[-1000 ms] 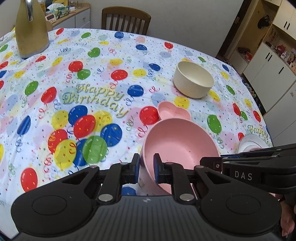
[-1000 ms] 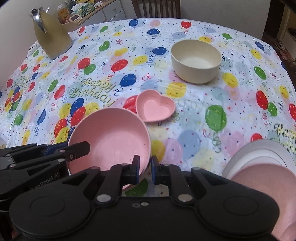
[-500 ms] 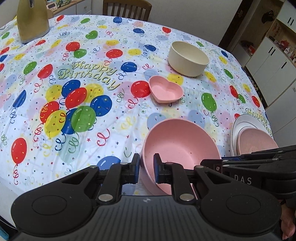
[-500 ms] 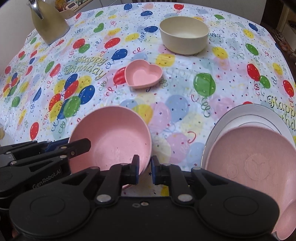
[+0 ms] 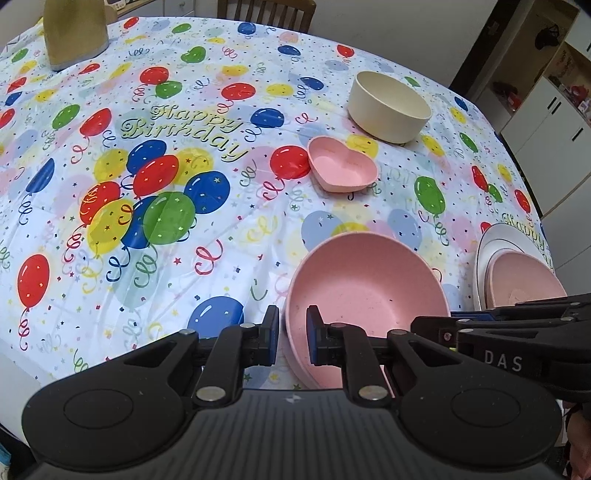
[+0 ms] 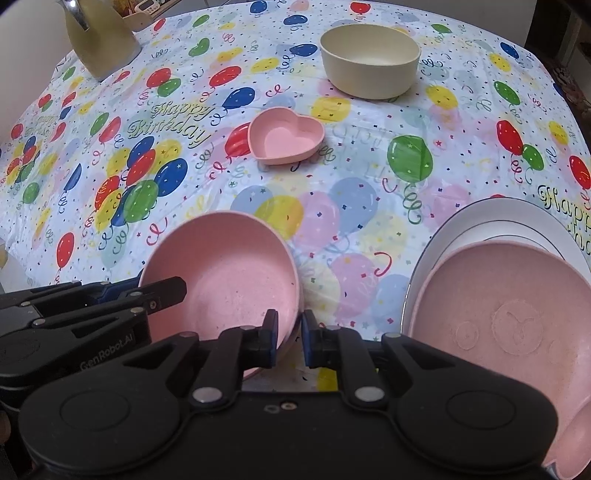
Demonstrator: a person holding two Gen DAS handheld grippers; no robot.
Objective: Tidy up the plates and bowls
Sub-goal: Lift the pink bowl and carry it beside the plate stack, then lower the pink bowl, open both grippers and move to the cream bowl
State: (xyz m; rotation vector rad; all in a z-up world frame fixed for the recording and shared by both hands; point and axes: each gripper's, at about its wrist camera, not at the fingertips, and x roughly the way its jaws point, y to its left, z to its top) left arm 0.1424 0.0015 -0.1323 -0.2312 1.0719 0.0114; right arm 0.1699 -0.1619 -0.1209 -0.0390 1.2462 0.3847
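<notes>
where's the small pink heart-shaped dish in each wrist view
Left wrist view: the small pink heart-shaped dish sits right of centre in the upper half, nearer the camera than the cream round bowl.
Right wrist view: the heart dish sits near centre in the upper half, below-left of the cream bowl.
Shared landmark: the gold "Happy Birthday" lettering lies to its left in both.

A home dining room. The desk (image 5: 110,258) wears a balloon-printed "Happy Birthday" tablecloth (image 5: 177,125); a wooden chair (image 5: 266,11) stands at its far edge, and white cupboards (image 5: 546,122) line the wall to its right.
</notes>
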